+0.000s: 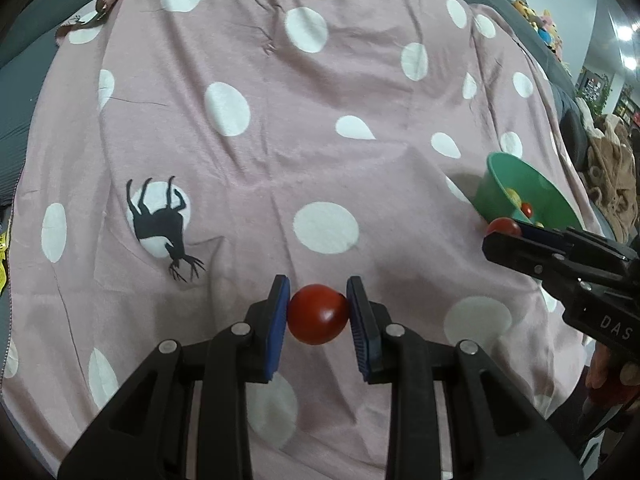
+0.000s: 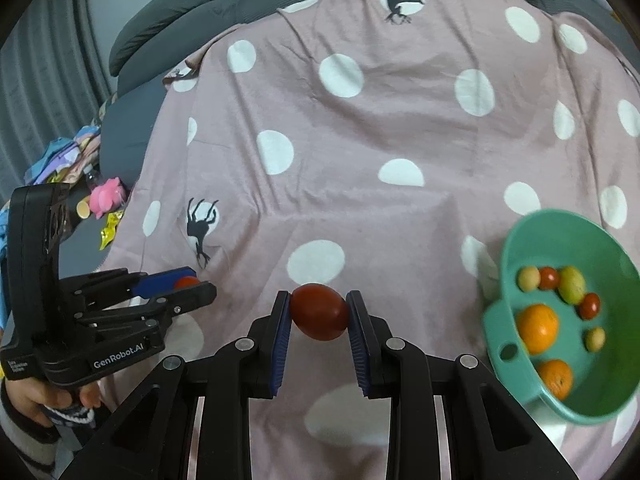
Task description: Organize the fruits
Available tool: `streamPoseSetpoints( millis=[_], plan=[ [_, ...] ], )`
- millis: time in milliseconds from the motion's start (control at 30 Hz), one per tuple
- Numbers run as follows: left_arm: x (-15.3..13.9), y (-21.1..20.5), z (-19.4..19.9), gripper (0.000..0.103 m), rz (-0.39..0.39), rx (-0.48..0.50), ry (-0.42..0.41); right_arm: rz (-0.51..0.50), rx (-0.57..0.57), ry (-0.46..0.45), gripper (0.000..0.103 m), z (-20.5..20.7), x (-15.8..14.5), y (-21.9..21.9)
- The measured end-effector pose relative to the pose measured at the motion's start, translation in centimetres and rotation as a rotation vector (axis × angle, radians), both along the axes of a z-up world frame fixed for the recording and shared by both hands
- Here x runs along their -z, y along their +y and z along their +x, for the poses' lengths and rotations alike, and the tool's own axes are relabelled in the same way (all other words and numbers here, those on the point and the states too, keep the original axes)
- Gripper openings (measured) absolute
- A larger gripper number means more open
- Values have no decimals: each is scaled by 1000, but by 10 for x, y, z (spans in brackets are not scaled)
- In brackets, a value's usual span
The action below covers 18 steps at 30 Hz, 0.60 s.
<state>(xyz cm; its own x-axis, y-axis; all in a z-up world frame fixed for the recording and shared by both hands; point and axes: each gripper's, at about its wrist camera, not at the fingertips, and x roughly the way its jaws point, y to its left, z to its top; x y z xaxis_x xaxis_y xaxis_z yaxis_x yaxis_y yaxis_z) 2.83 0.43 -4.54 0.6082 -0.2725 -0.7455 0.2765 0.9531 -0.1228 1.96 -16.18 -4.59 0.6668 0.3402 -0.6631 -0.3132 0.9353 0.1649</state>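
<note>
My left gripper (image 1: pixel 318 310) is shut on a red tomato (image 1: pixel 318 314) above the pink dotted blanket (image 1: pixel 280 140). My right gripper (image 2: pixel 319 314) is shut on another red tomato (image 2: pixel 320 312). In the left wrist view the right gripper (image 1: pixel 505 236) with its tomato (image 1: pixel 504 227) hangs by the green bowl (image 1: pixel 496 188). In the right wrist view the left gripper (image 2: pixel 192 282) with its tomato (image 2: pixel 187 282) is at the left. The green bowl (image 2: pixel 520 240) at the right holds two oranges (image 2: pixel 538 328), small red tomatoes (image 2: pixel 549 278) and yellow-green fruits (image 2: pixel 572 284).
The blanket covers a grey sofa (image 2: pixel 168 12). Toys and wrappers (image 2: pixel 106 198) lie at the left beside the blanket. A brown plush heap (image 1: pixel 612 168) lies at the right past the bowl.
</note>
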Motion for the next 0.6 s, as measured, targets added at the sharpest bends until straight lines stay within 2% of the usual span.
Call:
streamPoseSetpoints(
  millis=[600],
  plan=[
    [-8, -39, -6, 29, 17, 86, 8, 59, 65, -30, 30, -23, -5, -34]
  ],
)
